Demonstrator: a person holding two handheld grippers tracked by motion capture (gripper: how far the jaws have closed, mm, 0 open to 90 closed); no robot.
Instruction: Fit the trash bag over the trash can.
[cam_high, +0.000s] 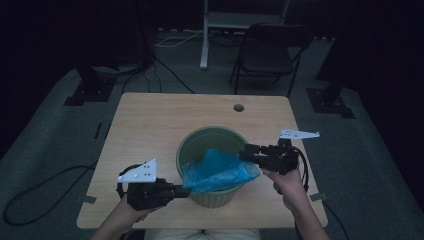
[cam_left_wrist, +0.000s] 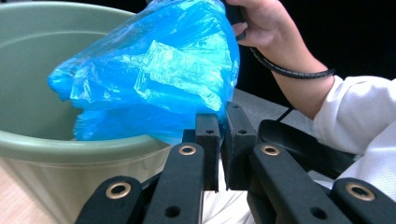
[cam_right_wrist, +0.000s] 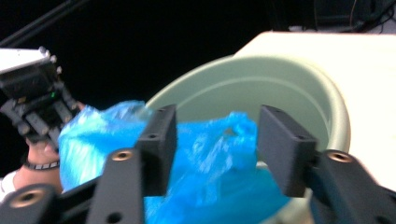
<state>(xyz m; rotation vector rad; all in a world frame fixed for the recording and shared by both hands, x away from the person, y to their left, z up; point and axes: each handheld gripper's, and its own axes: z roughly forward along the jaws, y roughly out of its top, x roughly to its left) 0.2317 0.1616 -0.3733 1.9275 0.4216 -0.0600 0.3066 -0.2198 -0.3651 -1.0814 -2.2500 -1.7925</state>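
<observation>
A pale green plastic bucket (cam_high: 200, 137) stands on the wooden table (cam_high: 145, 125), toward its front. A crumpled blue plastic bag (cam_high: 220, 170) lies over the bucket's near rim and partly inside it. My left gripper (cam_high: 186, 191) sits at the bucket's front left with its jaws shut on the bag's lower corner. In the left gripper view the jaws (cam_left_wrist: 219, 135) pinch the bag (cam_left_wrist: 159, 74) just above the bucket rim (cam_left_wrist: 56, 144). My right gripper (cam_high: 243, 155) hovers at the bucket's right rim. Its jaws (cam_right_wrist: 217, 140) stand open, the bag (cam_right_wrist: 210, 186) bunched behind them over the bucket (cam_right_wrist: 289, 84).
A round cable hole (cam_high: 238, 107) sits near the table's far edge. A folding chair (cam_high: 267, 55) and a white stand (cam_high: 205, 35) are behind the table. Cables run over the dark floor on the left (cam_high: 45, 185). The room is dim.
</observation>
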